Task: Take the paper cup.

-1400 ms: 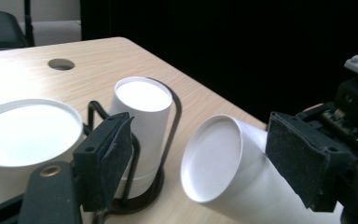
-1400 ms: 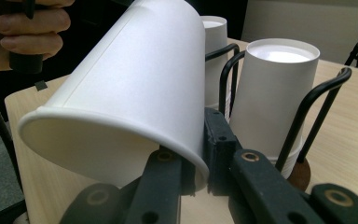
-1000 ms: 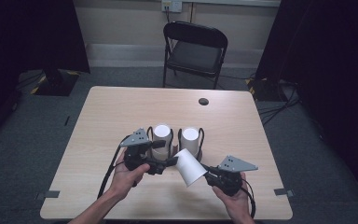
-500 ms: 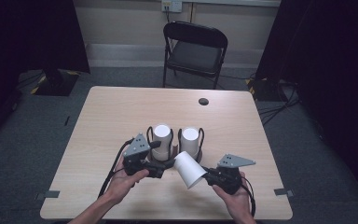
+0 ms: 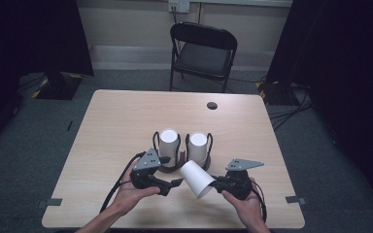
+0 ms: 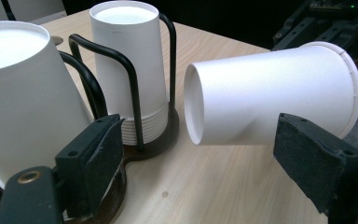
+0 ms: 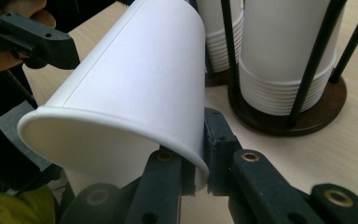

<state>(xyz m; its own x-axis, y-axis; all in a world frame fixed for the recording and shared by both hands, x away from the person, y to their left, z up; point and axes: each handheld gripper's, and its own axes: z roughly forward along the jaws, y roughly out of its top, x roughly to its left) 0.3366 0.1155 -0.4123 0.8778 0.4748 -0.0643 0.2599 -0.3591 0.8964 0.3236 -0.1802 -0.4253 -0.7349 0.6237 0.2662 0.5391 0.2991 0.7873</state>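
Observation:
My right gripper [image 5: 217, 185] [image 7: 200, 156] is shut on the rim of a white paper cup [image 5: 196, 177] [image 7: 135, 79] [image 6: 270, 93]. The cup lies on its side above the table, bottom pointing at the left gripper. Two stacks of upturned white cups [image 5: 169, 141] [image 5: 197, 145] stand in a black wire holder [image 5: 167, 168] [image 7: 284, 121] just behind it. My left gripper [image 5: 174, 185] [image 6: 203, 158] hovers at the holder's front left. Its jaws have just been opening and stand wide, pads touching nothing, with the held cup's bottom end a little beyond them.
The wooden table [image 5: 126, 116] has a small dark round spot [image 5: 212, 105] near its far edge. A black folding chair [image 5: 201, 53] stands behind the table. Cables lie on the floor at both sides.
The left gripper has sunk toward the table and come nearer the front edge. The right gripper and its cup have hardly moved.

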